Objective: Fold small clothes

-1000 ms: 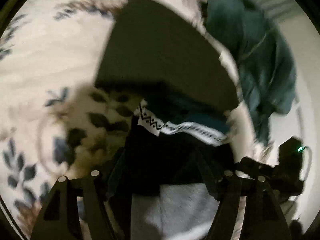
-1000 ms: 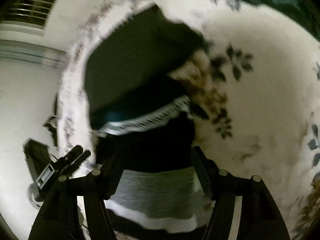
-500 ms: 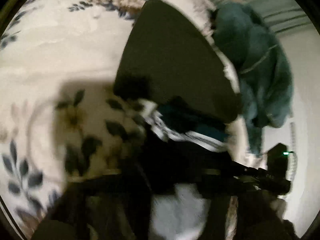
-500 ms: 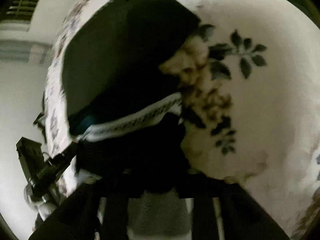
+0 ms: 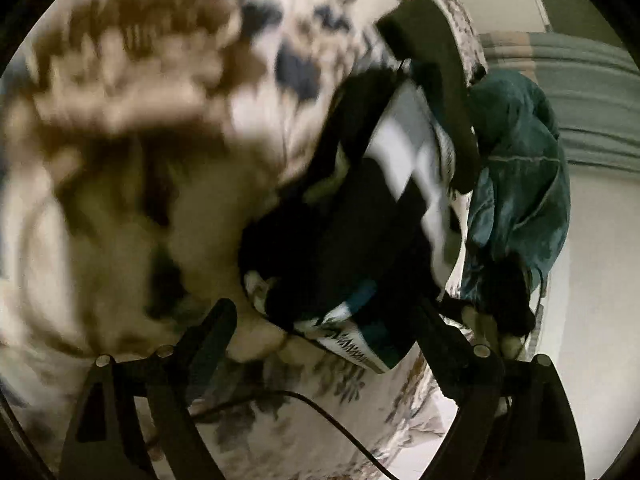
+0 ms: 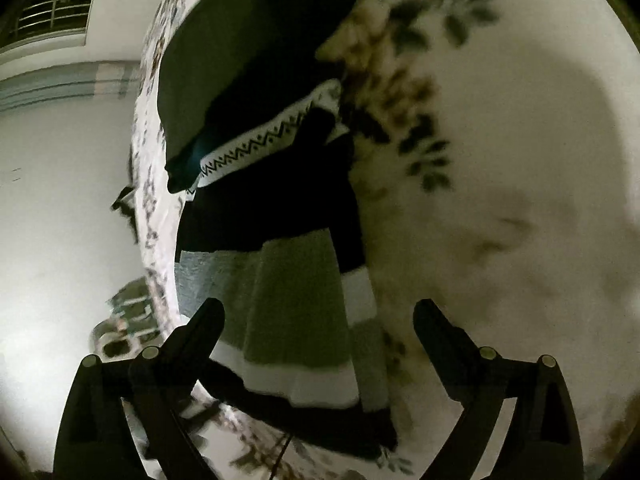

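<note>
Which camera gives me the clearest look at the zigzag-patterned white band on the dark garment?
The right wrist view: the zigzag band runs sharp and nearly full length across the dark garment. The left wrist view is motion-blurred and shows only a short piece of the band low in the frame, near the finger.

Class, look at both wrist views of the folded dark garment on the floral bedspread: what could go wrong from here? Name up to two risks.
1. The dark garment lies close to the bed's edge; with both tools opening and nothing visibly gripped, a nudge might slide it off.
2. A black cable trails across the bedspread near the left tool; it could snag the garment's patterned band and undo the fold.
</note>
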`<state>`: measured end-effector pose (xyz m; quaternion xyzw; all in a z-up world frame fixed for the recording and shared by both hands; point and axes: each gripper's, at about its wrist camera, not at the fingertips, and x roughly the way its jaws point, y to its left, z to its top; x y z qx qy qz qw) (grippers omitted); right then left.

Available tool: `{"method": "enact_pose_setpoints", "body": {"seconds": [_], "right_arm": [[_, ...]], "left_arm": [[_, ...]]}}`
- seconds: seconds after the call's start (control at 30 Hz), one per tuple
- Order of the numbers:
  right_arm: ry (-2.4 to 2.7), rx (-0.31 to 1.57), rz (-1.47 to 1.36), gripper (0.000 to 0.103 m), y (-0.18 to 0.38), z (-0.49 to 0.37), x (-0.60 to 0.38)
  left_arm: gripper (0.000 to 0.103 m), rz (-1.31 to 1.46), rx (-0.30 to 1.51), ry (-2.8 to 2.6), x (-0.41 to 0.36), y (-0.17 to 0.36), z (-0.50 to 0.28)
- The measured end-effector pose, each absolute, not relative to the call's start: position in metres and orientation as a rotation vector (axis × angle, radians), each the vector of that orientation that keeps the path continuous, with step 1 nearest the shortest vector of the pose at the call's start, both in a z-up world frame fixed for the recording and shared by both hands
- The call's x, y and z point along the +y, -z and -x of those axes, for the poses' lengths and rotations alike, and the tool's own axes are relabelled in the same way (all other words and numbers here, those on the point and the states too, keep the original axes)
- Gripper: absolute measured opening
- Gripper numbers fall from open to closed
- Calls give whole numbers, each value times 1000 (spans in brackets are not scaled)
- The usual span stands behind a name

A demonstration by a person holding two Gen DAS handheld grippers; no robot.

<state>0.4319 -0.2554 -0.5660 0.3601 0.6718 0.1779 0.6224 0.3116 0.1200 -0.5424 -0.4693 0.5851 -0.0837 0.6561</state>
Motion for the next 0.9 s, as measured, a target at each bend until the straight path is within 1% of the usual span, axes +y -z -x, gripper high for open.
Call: {"method": "enact_pose_setpoints", "body": {"seconds": [0.07,0.2,0.23,0.27,0.3,0.33,0.37,0.4,0.43,0.53,0.63,0.67,0.7,0.77,0.8,0.87,0.9], "right_arm": [[-468,1569,-829,97,581,-443,-242],[-569,1603,-810,98,598,-459,-210],[-569,1606,-815,97,599,-459,-206],[-565,1592,-832,96,600,-459,-202],[-547,1577,-838,86,601,-458,-198],[-531,1567,-833,63,600,-455,-195],[-522,1558,-842,53,600,-452,-194],[-505,1539,-876,48,597,-445,-194],[-486,1518,-911,44,593,-437,-195],[-413,1462,-1002,39,571,-394,-188],[-352,1398,-1021,37,541,-341,-176],[-320,1375,-1017,37,529,-316,-167],[-284,1372,-1015,37,522,-293,-157],[-207,1393,-1020,38,524,-261,-142],[-185,1412,-1021,42,531,-250,-139],[-145,1507,-1009,53,557,-238,-126],[-121,1560,-1031,64,570,-234,-125]], "left_arm": [[88,1077,1317,232,98,562,-327],[88,1133,1243,210,89,578,-353],[83,1161,1202,197,91,576,-356],[72,1172,1166,194,93,572,-359],[45,1161,1152,203,94,567,-362],[38,1144,1144,206,96,562,-365],[36,1130,1138,210,98,556,-366],[35,1110,1138,221,103,548,-370],[34,1102,1143,238,111,539,-374],[34,1052,1176,294,130,521,-389],[35,1007,1240,393,148,506,-410],[35,954,1296,432,150,502,-420],[40,909,1349,458,148,503,-422],[44,819,1450,472,145,514,-423],[48,776,1494,453,145,523,-422],[55,736,1557,406,147,540,-415],[61,732,1563,387,149,543,-409]]}}
